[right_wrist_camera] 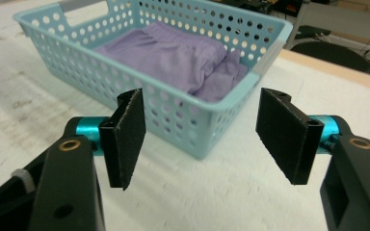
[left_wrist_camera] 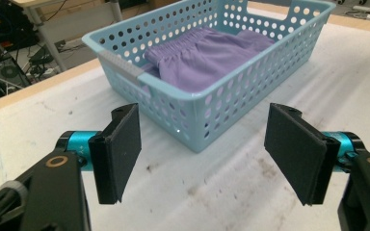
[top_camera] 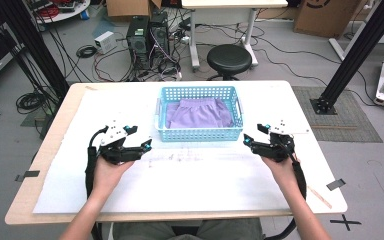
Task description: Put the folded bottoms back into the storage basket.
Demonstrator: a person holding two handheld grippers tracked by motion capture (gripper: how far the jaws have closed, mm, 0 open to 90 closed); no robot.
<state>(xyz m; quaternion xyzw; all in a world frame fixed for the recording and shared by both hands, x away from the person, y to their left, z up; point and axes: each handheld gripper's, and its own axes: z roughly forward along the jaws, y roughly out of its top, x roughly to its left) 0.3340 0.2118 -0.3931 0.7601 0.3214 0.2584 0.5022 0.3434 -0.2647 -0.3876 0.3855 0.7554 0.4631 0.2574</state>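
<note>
Blue basket point(top_camera: 198, 134) at middle of desk point(top_camera: 280, 95), folded purple cloth point(top_camera: 198, 113) lying inside. Left hand-held gripper point(top_camera: 141, 138) near basket's left front corner, jaws apart, nothing between. Right hand-held gripper point(top_camera: 254, 135) near right front corner, jaws apart, empty.

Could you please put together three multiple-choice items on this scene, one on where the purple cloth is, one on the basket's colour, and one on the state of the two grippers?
1. Where is the purple cloth?
A. Inside the basket
B. Spread on the table
C. Held by a gripper

2. What colour is the basket?
A. Red
B. Light blue
C. Black

3. How are the left gripper and right gripper?
A. Both open and empty
B. Both shut on the cloth
C. One grips the basket rim

Answers: 1 A, the cloth lies folded within the basket walls. 2 B, its perforated walls are light blue. 3 A, in both gripper views the fingers stand wide apart with only the table between them.
</note>
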